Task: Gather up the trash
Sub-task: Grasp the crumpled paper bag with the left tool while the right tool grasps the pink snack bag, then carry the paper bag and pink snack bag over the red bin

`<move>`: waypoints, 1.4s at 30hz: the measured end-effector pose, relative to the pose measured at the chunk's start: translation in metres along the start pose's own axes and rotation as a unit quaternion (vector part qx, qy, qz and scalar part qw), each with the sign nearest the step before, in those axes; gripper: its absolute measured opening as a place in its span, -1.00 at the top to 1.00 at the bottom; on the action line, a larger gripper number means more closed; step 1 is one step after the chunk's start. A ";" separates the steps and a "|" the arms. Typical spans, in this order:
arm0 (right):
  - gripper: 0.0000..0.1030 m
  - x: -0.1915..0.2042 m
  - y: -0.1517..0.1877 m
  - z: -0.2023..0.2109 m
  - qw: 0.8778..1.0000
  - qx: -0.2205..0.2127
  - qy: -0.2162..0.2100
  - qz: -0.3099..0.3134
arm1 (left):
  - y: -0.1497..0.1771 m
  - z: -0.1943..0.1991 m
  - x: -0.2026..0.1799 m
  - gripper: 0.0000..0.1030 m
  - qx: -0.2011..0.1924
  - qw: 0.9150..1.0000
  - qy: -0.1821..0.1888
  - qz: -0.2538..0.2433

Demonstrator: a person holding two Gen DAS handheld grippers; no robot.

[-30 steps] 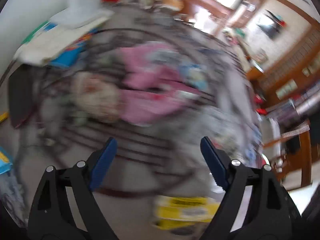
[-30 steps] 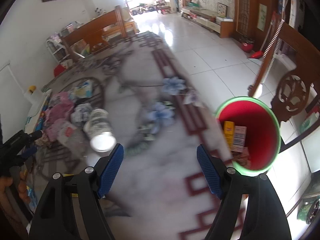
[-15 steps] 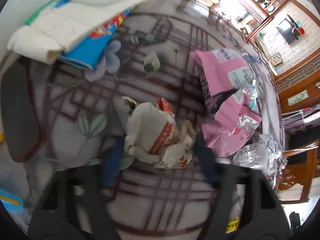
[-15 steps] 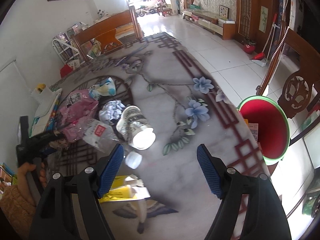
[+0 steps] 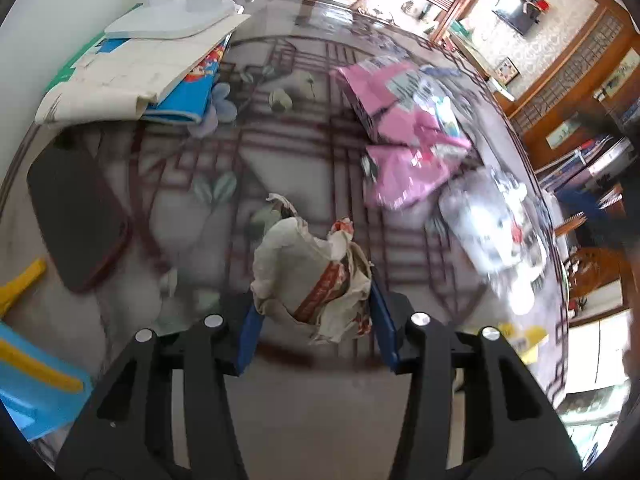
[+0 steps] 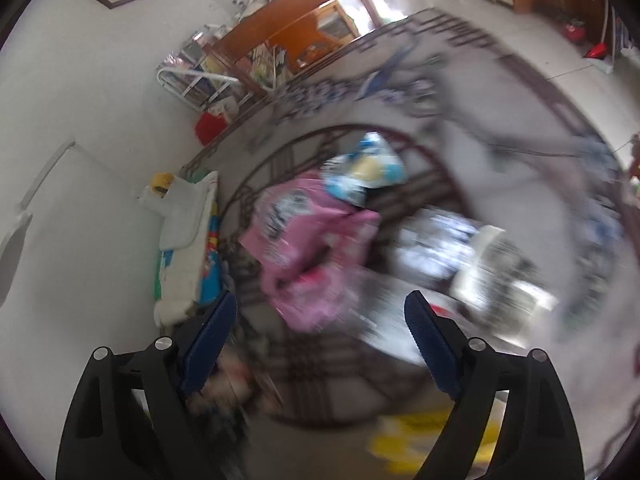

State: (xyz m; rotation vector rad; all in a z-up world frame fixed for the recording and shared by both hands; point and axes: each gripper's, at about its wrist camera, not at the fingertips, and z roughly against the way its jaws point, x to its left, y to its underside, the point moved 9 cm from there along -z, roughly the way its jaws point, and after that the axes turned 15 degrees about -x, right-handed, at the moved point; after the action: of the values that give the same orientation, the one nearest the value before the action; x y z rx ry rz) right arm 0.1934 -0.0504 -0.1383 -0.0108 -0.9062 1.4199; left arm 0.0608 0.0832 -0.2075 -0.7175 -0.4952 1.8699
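A crumpled beige paper wrapper with red print (image 5: 308, 264) lies on the patterned table (image 5: 304, 152). My left gripper (image 5: 313, 296) is closing on it, and both blue pads touch its sides. Pink packets (image 5: 404, 140) and a silver foil bag (image 5: 492, 220) lie to its right. In the blurred right wrist view, my right gripper (image 6: 320, 300) hangs above the pink packets (image 6: 308, 240). Its jaws are opening and nothing is between them. A blue and white wrapper (image 6: 368, 168), a paper cup (image 6: 496, 268) and a yellow packet (image 6: 416, 436) lie around it.
A dark flat pad (image 5: 76, 212) lies at the table's left. Stacked papers and a blue book (image 5: 132, 76) sit by the wall under a white stand (image 5: 176, 12). A blue and yellow item (image 5: 36, 376) is at the near left. Wooden furniture stands beyond the table.
My left gripper came down over the crumpled wrapper and its jaws narrowed onto it. My right gripper swung left from the red bin to the trash pile, jaws widening.
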 end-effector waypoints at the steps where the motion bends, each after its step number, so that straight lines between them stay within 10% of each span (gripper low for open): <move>1: -0.62 0.006 -0.002 -0.010 1.000 0.004 0.003 0.000 | 0.005 0.005 -0.001 0.10 0.000 1.000 0.002 -0.003; 16: -0.65 0.034 -0.009 -0.149 0.989 0.030 0.144 -0.005 | 0.020 0.033 0.037 0.07 0.004 0.999 -0.017 0.034; 21: -0.37 0.033 0.005 -0.163 0.994 0.043 0.104 -0.007 | 0.022 0.037 0.047 0.07 0.001 0.999 -0.026 0.047; 25: 0.08 0.047 0.001 -0.149 0.996 0.042 0.066 0.030 | 0.023 0.034 0.047 0.07 0.004 0.998 -0.024 0.052; 34: 0.11 0.072 -0.012 -0.043 0.991 -0.015 -0.025 0.129 | 0.016 0.027 0.025 0.07 0.002 0.999 0.001 0.035; 42: 0.10 0.039 0.010 0.042 0.973 -0.084 0.001 0.217 | 0.013 0.023 -0.002 0.07 0.001 1.000 0.025 0.015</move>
State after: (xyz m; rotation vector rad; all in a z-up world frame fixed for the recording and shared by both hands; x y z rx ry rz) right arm 0.1582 -0.0363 -0.0942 -0.3560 -1.0625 1.7382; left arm 0.0369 0.0757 -0.1985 -0.7728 -0.4527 1.8745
